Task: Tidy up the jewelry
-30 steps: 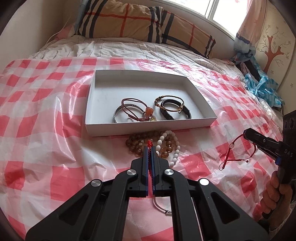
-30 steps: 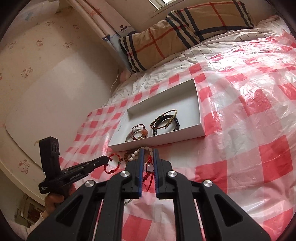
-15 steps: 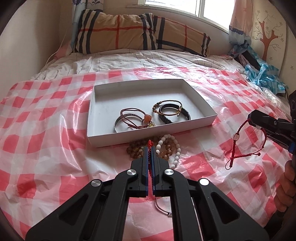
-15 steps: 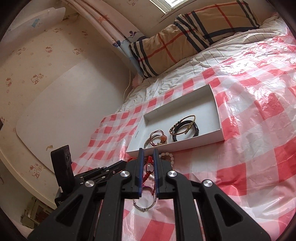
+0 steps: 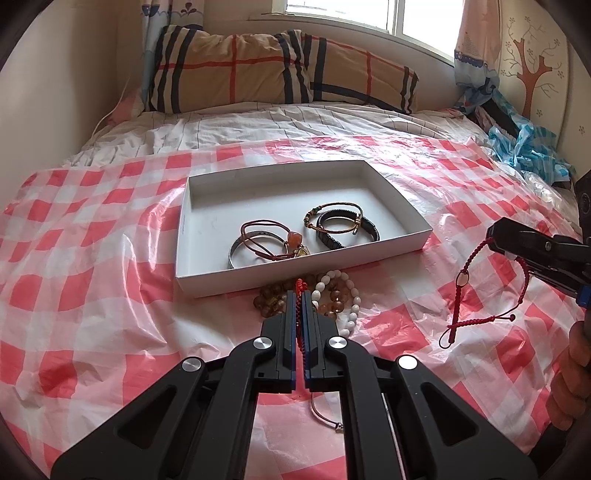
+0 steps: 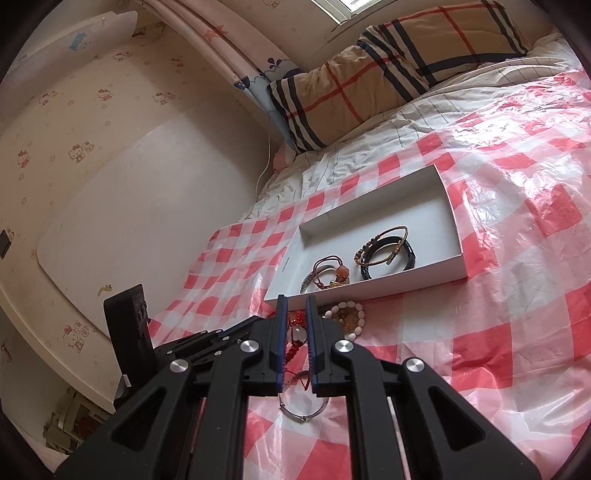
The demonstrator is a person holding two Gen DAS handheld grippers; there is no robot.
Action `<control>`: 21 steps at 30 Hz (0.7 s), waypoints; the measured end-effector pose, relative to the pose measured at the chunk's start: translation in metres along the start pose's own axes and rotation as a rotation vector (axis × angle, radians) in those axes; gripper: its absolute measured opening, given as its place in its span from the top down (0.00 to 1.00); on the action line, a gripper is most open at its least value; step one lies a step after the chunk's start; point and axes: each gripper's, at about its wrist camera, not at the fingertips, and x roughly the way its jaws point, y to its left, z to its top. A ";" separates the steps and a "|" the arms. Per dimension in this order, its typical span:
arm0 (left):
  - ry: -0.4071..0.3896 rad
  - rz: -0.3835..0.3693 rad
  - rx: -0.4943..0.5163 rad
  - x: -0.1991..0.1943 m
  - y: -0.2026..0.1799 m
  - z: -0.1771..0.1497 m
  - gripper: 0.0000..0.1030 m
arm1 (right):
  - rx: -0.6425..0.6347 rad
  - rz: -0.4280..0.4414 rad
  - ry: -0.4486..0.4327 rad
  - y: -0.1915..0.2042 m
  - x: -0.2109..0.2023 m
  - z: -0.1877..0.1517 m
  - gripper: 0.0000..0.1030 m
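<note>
My left tool (image 5: 299, 295) is clamped on a red cord bracelet (image 5: 301, 286); my right tool (image 5: 493, 240) pinches another red string bracelet (image 5: 463, 291), dangling at three o'clock above the bed (image 5: 92, 295). The white box (image 5: 295, 275) sits at twelve o'clock — four bracelets inside. Beaded bracelets (image 5: 338, 291) lie just before it.

A plaid pillow (image 5: 280, 70) lies at the bed's head, far ahead of the left gripper. A window (image 5: 369, 18) sits above it. A tree decal (image 5: 532, 81) and crumpled blue plastic (image 5: 524, 147) occupy the far right.
</note>
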 end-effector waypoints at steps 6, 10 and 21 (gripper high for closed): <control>-0.001 0.002 0.002 0.000 -0.001 0.000 0.98 | 0.000 -0.002 0.000 -0.001 0.000 0.000 0.90; -0.002 0.004 0.004 0.000 -0.002 0.000 0.98 | -0.001 -0.002 0.000 -0.001 0.000 0.000 0.90; -0.003 0.006 0.007 -0.001 -0.005 0.000 0.98 | -0.001 -0.003 0.000 0.000 0.000 0.000 0.90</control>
